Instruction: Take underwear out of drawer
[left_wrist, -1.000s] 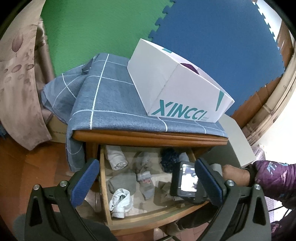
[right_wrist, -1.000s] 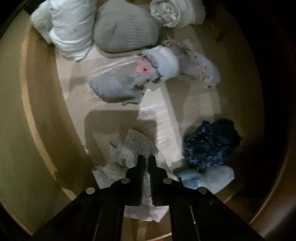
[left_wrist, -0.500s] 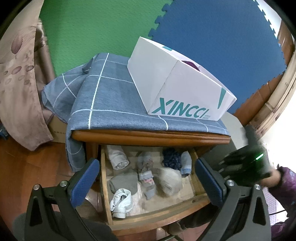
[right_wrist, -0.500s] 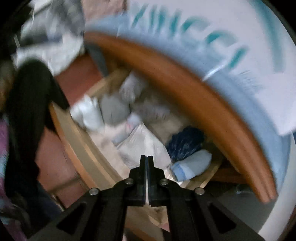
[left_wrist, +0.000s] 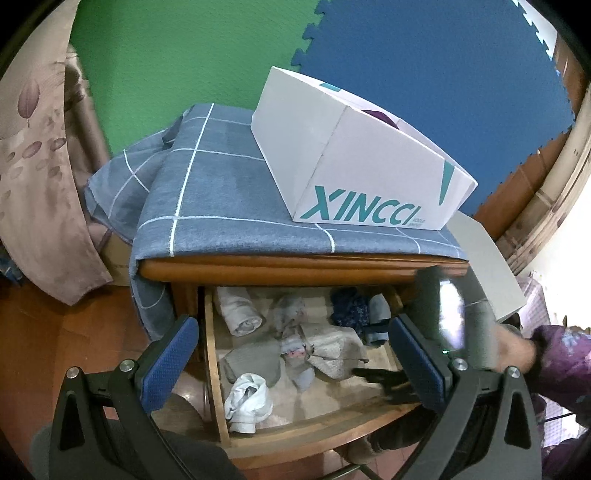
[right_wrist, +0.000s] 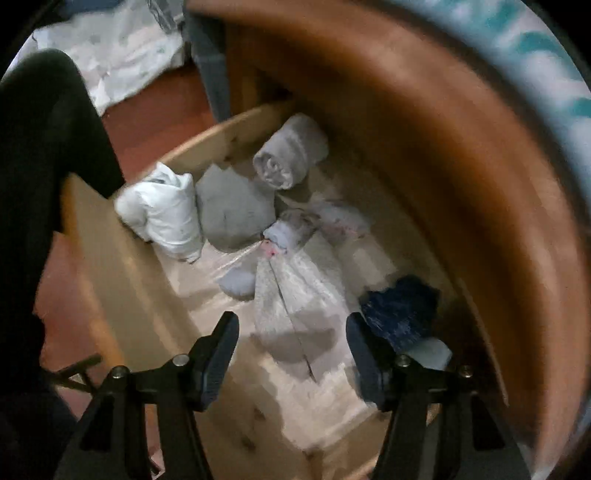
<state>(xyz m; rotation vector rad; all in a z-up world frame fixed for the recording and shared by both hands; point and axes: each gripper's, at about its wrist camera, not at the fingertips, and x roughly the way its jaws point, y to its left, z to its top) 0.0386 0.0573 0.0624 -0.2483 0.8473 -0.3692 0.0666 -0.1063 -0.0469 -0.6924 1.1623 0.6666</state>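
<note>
The right tongs (right_wrist: 291, 347) are opening above the pale underwear (right_wrist: 295, 295) in the drawer (right_wrist: 110, 258), holding nothing, and the left tongs (left_wrist: 291, 354) stand wide and empty.

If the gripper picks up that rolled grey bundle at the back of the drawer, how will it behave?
The rolled grey bundle looks like soft fabric, so it would probably squash under the pads. Its roll looks loose and could unwind when lifted. Pushed sideways, its rounded shape might roll along the drawer.

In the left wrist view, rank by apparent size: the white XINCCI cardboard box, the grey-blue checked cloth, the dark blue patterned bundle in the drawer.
1. Grey-blue checked cloth, spread over the cabinet top.
2. White XINCCI cardboard box, standing on it.
3. Dark blue patterned bundle, far smallest.
</note>
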